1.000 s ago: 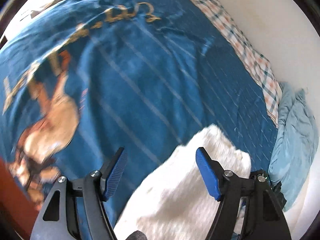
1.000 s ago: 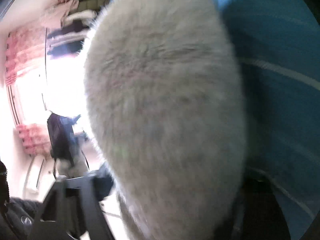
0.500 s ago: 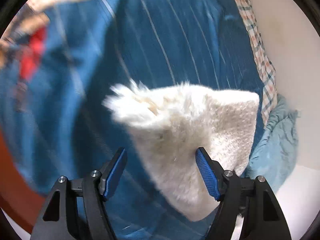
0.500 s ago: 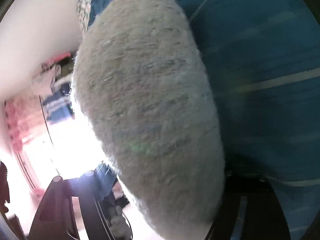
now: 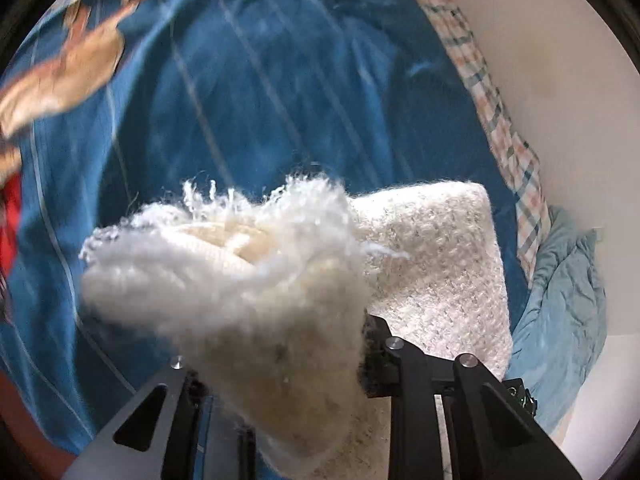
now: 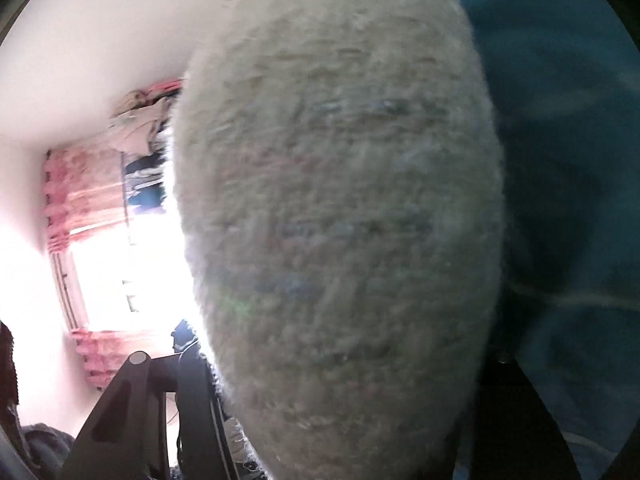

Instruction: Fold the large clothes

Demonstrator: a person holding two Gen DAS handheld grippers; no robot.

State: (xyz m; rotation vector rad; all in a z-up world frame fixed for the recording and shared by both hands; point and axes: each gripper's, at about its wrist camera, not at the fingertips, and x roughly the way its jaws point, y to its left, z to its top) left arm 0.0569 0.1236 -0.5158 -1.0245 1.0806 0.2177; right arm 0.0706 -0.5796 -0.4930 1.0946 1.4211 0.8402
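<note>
White fluffy knitted garment [image 5: 256, 280] lies on the blue printed bedspread [image 5: 280, 92]; in the left wrist view the left gripper [image 5: 280, 364], wide a moment ago, has just been closing and now pinches a bunched edge. The thin bite could slip. In the right wrist view the garment fills the right gripper [image 6: 340, 380], jaws narrowing, as before; whether it grips I cannot tell.

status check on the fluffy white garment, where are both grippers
Left hand-held gripper just closed, pinching fluffy white garment. Right hand-held gripper closing, same garment filling its jaws. Blue blanket underneath, nothing in the way.
</note>
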